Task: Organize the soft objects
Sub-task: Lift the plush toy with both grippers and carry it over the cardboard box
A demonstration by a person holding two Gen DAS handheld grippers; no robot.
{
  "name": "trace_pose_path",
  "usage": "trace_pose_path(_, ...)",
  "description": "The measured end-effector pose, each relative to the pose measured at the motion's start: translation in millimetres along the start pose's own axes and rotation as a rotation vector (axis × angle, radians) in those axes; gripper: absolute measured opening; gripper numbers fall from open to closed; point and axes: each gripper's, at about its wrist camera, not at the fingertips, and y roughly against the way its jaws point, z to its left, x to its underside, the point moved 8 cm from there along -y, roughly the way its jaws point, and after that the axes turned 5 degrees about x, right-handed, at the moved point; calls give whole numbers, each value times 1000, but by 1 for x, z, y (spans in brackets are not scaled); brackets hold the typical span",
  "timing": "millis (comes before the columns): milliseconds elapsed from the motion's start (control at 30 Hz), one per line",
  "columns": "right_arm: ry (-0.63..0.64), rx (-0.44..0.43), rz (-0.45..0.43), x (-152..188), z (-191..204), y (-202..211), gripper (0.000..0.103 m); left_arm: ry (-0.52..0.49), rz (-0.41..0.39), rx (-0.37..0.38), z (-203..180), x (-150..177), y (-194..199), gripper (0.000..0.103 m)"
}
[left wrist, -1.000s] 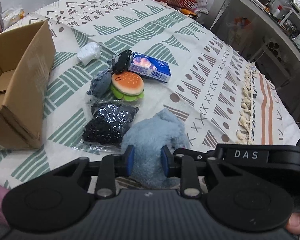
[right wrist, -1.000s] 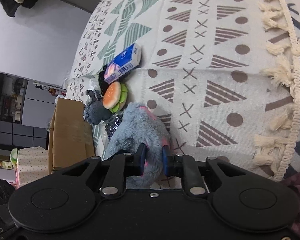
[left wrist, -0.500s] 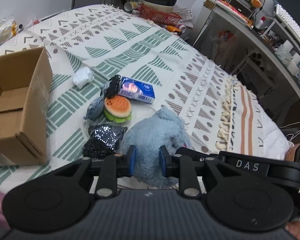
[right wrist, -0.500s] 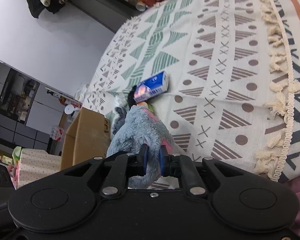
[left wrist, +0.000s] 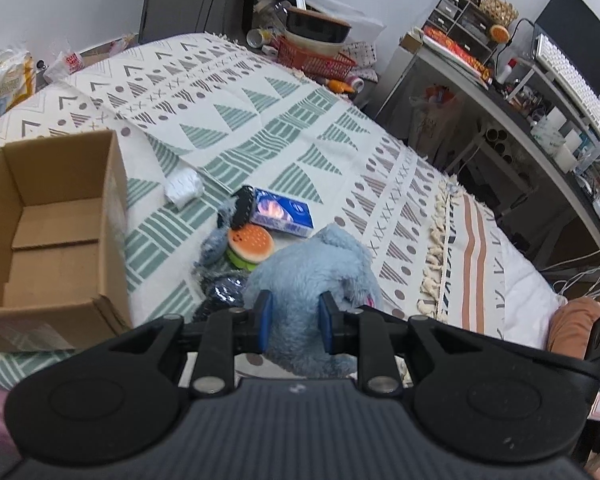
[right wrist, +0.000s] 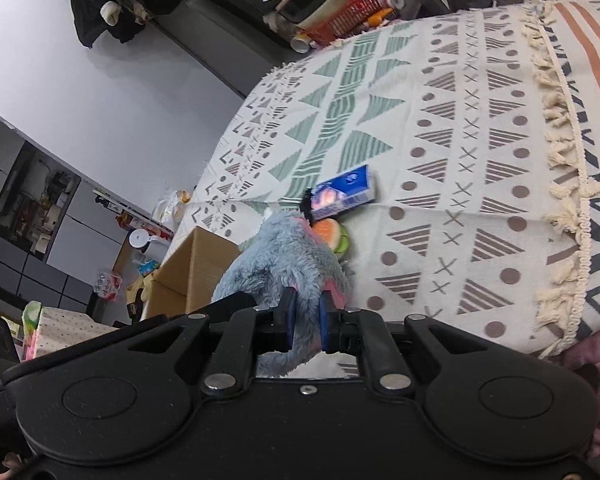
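A blue-grey plush toy with pink patches hangs above the patterned bedspread, held from both sides. My left gripper is shut on its lower body. My right gripper is shut on a thin part of the same plush toy. Beyond the toy on the bed lie a burger-shaped squishy, a blue tissue pack, a small grey soft toy, a dark sparkly bag and a white crumpled item. An open cardboard box sits to the left.
The bedspread ends in a tasselled fringe on the right. A desk with shelves and clutter stands past the bed's right side. A red basket and bowls sit beyond the far edge.
Both grippers have risen with the plush toy, lifting it off the bedspread. The views tilted up, so more of the room and the box's inside show.
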Motion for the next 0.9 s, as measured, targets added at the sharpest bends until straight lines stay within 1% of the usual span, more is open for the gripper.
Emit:
trace_pose_path(233,48,3,-28,-1,37,-1,11,22,-33,7,20,-16,22,23)
trace_pose_path(467,81,3,-32,-3,73,-9,11,60,-55,21,49,-34,41,23)
trace_pose_path(900,130,37,-21,2,131,-38,11,130,-69,45,109,-60,57,23)
